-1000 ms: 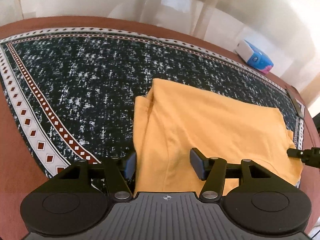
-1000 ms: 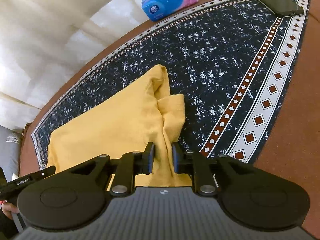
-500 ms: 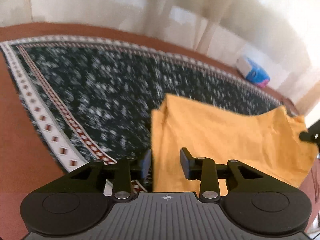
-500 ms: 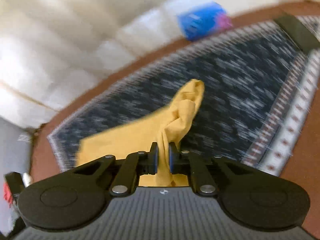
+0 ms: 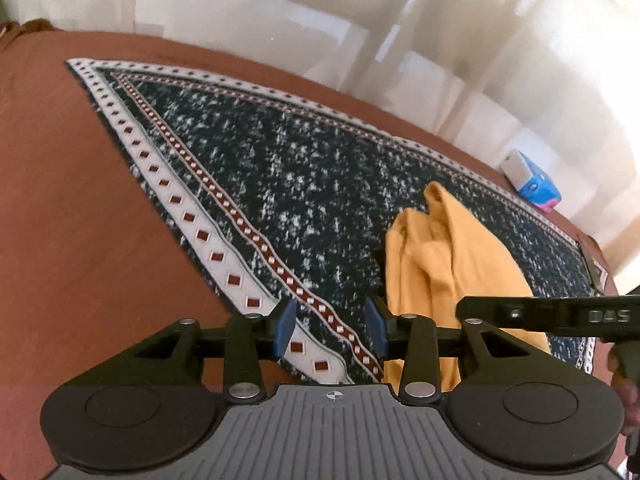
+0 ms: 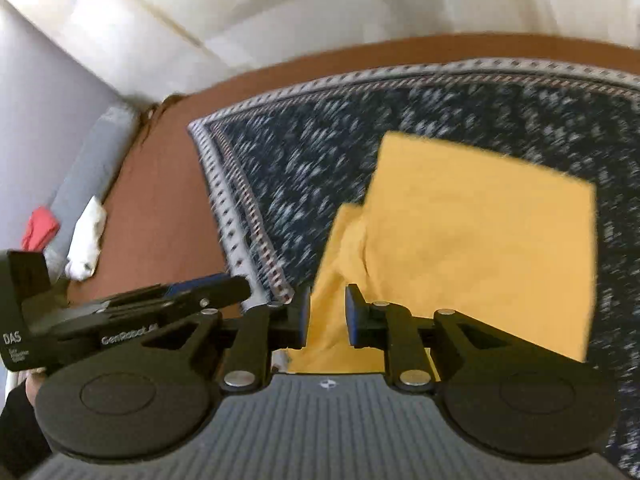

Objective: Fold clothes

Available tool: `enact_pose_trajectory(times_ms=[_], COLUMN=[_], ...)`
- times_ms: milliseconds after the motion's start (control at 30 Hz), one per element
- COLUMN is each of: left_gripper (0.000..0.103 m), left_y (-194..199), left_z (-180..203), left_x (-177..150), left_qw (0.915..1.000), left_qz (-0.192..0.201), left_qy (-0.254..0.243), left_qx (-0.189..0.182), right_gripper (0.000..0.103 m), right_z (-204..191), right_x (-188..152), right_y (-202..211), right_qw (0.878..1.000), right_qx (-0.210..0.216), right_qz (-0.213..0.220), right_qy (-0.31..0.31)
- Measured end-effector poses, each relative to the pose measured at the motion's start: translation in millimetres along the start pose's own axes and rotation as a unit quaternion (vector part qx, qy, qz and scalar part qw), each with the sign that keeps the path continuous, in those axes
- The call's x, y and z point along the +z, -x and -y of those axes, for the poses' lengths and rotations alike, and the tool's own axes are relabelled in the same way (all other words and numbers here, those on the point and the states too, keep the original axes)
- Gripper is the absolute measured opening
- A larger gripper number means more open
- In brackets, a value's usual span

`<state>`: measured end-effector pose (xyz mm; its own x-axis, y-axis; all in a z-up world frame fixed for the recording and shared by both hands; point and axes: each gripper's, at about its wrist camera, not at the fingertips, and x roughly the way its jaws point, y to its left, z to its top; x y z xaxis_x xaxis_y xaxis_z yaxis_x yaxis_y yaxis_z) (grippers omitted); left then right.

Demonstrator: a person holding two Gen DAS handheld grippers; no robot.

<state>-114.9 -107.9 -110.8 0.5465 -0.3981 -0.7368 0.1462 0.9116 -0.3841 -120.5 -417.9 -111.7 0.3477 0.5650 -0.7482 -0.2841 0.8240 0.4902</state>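
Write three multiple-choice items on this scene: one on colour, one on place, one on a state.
1. The soft fabric garment is: A red; B yellow; C green.
2. The blue plastic-wrapped tissue pack sits: A on the garment; B beyond the dark speckled woven mat's far edge; C between gripper pads.
3. The left hand-held gripper is: A shut on the garment; B shut on the pack; C open and empty.
Key: 1 B, the cloth is plainly yellow; 2 B, it rests on the brown surface past the border; 3 C, its jaws, just opening, show only mat between them.
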Motion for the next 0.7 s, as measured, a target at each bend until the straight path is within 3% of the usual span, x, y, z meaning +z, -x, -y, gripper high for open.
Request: enact_pose_trajectory(times_ms=[100,167,200,333,467,500,567,600,633,700], left_gripper=[0.058,0.065,0.067,0.069,0.068,0.063,0.043,0.013,0.003,0.0], left_y=[1,-4,-8,-30,-49,-54,-63,-66,-70,-68], left_z=[12,24,32,65,84,86,90,91,90,84], left_x=[3,5,5,3,2,3,4,4,4,6], left_qw=[0.9992,0.9973,0.9962,0.9932,0.9921,0.9919,0.9916,0.992,0.9922,0.9937], left_qz=[-0.004,-0.012,-0.016,-0.027,-0.038,-0.044,-0.059,-0.062,-0.066,-0.065], left_qy=[-0.013,-0.028,-0.038,-0.08,-0.089,-0.089,-0.09,-0.093,-0.094,-0.074], left_qx=[-0.038,-0.067,-0.076,-0.08,-0.08,-0.079,-0.072,-0.058,-0.048,-0.053], right_gripper=[0.023,0.041,0.042,0.042,0.043,0.043,0.043,0.043,0.043,0.043], right_z=[11,23,31,67,95,101,109,113,116,118], right_x=[-4,-7,-10,-26,-50,-55,-65,-69,-72,-74], right_y=[29,55,65,93,94,93,91,90,89,88], right_qw=[1.0,0.998,0.997,0.993,0.989,0.988,0.987,0.986,0.986,0.985], right_qx=[0.0,-0.019,-0.029,-0.069,-0.095,-0.097,-0.099,-0.098,-0.097,-0.095], right_qz=[0.028,0.055,0.064,0.082,0.077,0.074,0.068,0.066,0.064,0.063], right_qy=[0.001,-0.001,-0.007,-0.049,-0.089,-0.098,-0.111,-0.118,-0.124,-0.13])
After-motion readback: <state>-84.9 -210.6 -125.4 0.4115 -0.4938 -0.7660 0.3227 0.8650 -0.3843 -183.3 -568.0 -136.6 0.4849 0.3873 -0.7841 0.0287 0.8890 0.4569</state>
